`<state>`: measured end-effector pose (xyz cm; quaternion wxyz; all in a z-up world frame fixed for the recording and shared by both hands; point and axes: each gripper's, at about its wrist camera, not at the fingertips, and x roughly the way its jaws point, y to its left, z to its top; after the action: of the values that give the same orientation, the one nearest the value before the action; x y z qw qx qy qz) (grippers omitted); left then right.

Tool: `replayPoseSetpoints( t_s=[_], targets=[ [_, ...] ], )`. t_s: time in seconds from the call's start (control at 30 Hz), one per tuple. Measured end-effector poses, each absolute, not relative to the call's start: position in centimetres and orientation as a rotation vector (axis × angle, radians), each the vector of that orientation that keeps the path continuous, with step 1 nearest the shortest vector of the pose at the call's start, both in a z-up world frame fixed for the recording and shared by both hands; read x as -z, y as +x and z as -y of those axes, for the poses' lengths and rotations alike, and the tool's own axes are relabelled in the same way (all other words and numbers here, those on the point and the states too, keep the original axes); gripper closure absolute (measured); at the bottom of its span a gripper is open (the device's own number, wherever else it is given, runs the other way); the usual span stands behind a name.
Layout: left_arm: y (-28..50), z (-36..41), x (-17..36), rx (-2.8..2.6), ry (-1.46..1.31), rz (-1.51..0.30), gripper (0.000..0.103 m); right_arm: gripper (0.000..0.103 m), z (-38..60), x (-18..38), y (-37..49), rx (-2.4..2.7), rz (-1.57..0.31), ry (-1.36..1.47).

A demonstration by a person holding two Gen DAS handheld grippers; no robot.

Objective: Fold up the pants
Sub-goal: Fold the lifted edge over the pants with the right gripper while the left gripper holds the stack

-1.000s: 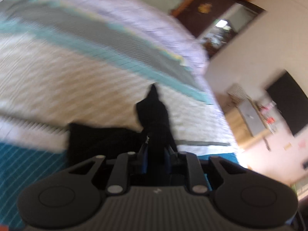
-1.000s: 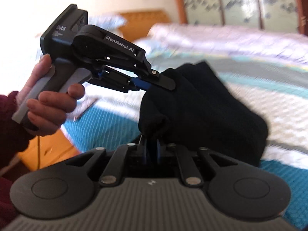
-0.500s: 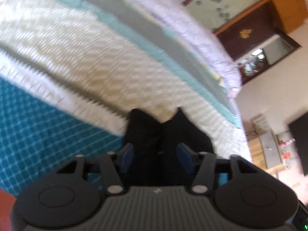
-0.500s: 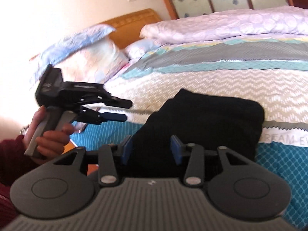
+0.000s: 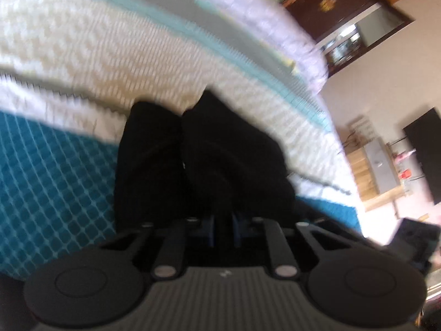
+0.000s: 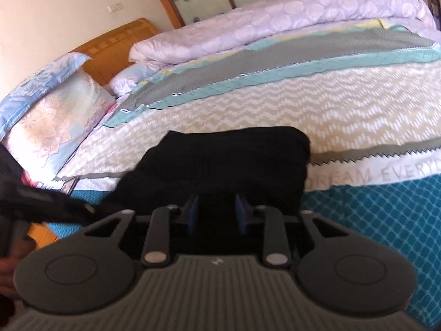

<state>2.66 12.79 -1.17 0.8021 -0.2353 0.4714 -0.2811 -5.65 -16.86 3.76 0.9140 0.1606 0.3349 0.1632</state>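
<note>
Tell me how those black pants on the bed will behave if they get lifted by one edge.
The black pants are probably floppy: in the right wrist view they lie on the bedspread as a soft, rounded bundle, so the layers would likely sag and unfold. They look thick, perhaps fairly heavy for their size. Rolling or sliding seems unlikely.

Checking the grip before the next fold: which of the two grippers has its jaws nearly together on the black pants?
The left gripper: its jaws pinch the black pants. The right gripper's jaws stand apart, closing, with cloth between them.
</note>
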Motion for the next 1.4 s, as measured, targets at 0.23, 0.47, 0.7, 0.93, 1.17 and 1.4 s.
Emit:
replayPoseSetpoints(
  t_s=[0.23, 0.47, 0.7, 0.93, 1.17, 1.4],
  targets=[
    [-0.8, -16.2, -1.2, 0.524, -0.45, -0.932, 0.092, 0.07, 13.2, -4.2, -6.0, -0.458, -0.656, 0.291],
    [0.3, -16.3, 4.1, 0.419, -0.556, -1.067, 0.075, 0.07, 12.1, -3.8, -5.7, -0.426, -0.675, 0.199],
    [-0.6, -18.2, -1.5, 0.404, -0.503, -0.901, 0.066, 0.069, 14.3, -6.6, -4.4, -0.432, -0.577, 0.242],
    [0.4, -12.9, -3.3, 0.562, -0.423, -0.859, 0.065, 0.073, 14.5, -4.8, 1.0, -0.373, -0.674, 0.302],
    [0.6, -10.4, 2.7, 0.527, -0.318, -1.021, 0.068, 0.069, 13.5, 0.1, 4.5, -0.357, -0.842, 0.347],
    [-1.0, -11.0, 2.0, 0.519, -0.334, -1.007, 0.069, 0.069, 13.7, -0.7, 3.3, -0.354, -0.804, 0.328]
  ],
)
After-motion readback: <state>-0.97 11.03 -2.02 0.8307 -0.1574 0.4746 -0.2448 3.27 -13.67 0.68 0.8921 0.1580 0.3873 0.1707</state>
